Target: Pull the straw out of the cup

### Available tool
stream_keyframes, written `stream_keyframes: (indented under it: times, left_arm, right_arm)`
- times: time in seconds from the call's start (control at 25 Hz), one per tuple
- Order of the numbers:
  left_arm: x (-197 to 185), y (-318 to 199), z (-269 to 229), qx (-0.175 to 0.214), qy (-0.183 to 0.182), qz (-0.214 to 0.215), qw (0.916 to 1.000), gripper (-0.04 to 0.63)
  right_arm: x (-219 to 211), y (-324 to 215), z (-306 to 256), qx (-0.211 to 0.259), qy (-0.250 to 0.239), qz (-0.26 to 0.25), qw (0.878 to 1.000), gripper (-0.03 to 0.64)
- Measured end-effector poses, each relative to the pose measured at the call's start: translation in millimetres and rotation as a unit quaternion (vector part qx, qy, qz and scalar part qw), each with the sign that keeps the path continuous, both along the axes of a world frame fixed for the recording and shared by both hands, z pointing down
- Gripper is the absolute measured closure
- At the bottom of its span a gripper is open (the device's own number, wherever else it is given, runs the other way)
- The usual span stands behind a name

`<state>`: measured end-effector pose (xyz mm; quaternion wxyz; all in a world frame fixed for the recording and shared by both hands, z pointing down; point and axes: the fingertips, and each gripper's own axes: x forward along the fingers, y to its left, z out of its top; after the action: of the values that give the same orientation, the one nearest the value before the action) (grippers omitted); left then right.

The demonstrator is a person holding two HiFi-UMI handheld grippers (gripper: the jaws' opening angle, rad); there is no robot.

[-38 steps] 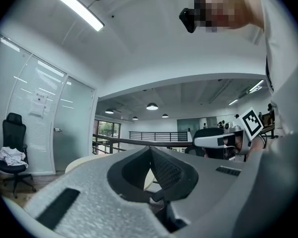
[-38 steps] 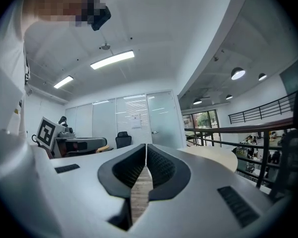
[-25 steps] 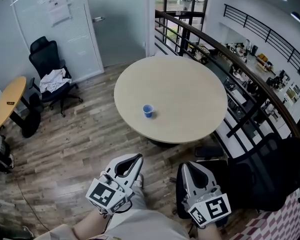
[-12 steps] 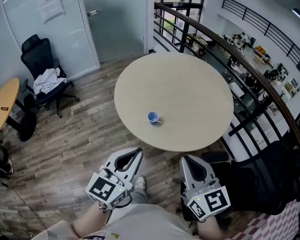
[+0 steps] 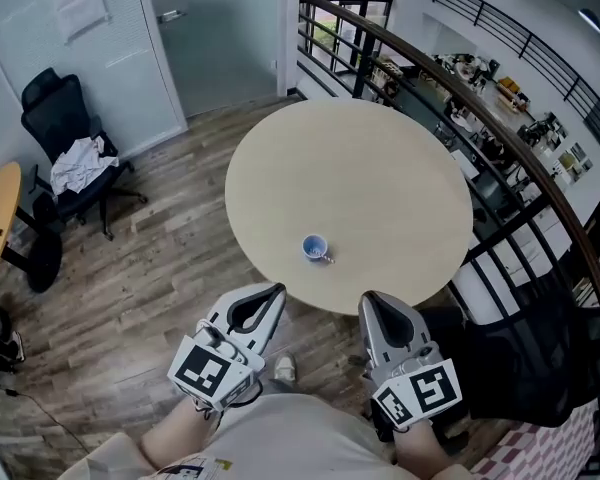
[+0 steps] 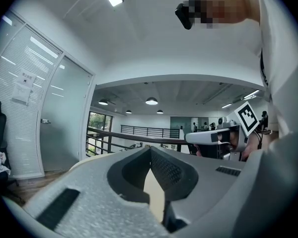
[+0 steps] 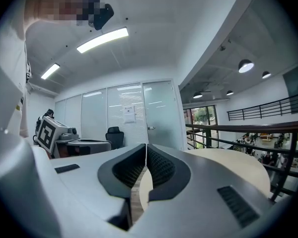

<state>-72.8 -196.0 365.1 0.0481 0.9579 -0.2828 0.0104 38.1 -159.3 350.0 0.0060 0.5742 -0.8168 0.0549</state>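
Note:
A small blue cup (image 5: 314, 247) stands on the round beige table (image 5: 380, 158), near its front edge, with a short straw (image 5: 326, 258) sticking out at its right. My left gripper (image 5: 276, 291) is held level just short of the table's edge, below and left of the cup, its jaws shut and empty. Level and to the right of it, my right gripper (image 5: 368, 299) is also shut with nothing between its pads. In both gripper views the jaw tips meet, left gripper (image 6: 150, 148) and right gripper (image 7: 146, 146); neither shows the cup.
A black railing (image 5: 450, 78) curves behind and to the right of the table. Tucked beside the table at right is a black office chair (image 5: 530, 348). Another chair (image 5: 65, 158) with cloth on it stands at left by a glass wall. The floor is wood planks.
The table and cup have come closer and lower in the head view as the person and both grippers moved toward them. Both grippers stay shut.

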Motion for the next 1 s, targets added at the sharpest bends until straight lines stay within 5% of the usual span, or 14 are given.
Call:
stream_keyframes:
  times: [0.2, 1.0]
  left_arm:
    - [-4, -30, -9, 0.031, 0.011, 0.019, 0.9993, 0.581]
    - [31, -61, -12, 0.009, 0.018, -0.021, 0.9996, 0.581]
  right_arm:
    - [-6, -32, -11, 0.015, -0.007, 0.014, 1.0, 0.592]
    - [17, -69, -3, -0.015, 0.011, -0.064, 0.998, 0.591]
